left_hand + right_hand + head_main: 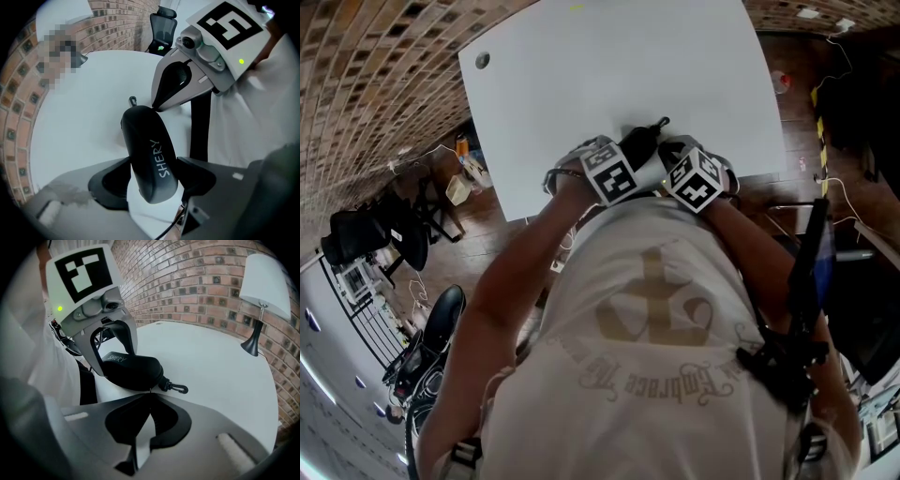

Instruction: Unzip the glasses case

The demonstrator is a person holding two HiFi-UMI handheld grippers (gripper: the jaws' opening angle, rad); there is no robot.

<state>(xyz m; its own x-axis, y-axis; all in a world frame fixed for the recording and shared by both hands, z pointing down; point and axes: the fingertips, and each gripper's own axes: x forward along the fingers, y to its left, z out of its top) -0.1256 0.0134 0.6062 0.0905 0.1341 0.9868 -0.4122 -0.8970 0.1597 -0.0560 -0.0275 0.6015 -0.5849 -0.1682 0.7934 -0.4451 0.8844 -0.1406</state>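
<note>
- Head view: two hands hold the tools close together at the near edge of the wide white counter (609, 66). The black oval glasses case (639, 142) lies on it between them. Its long side points away from the person, with a small black clip (662, 122) at the far end. The left gripper (617, 169) and the right gripper (689, 173) both sit right at the case, but their marker cubes hide the jaws here.
- Left gripper view: this one shows the hold. The left jaws squeeze the case across its short width, one on each side. A white word (161, 158) runs along the top. The right gripper's tips touch the far end, beside the clip.
- Right gripper view: only here can the right jaws be read. Their tips are pressed together on a thin little tab at the case's edge, near the clip. It looks like the zip pull (150, 391). The case lies just ahead, long side running across. I think the pull must travel along that edge, away from the clip, while the left jaws steady the case.
</note>
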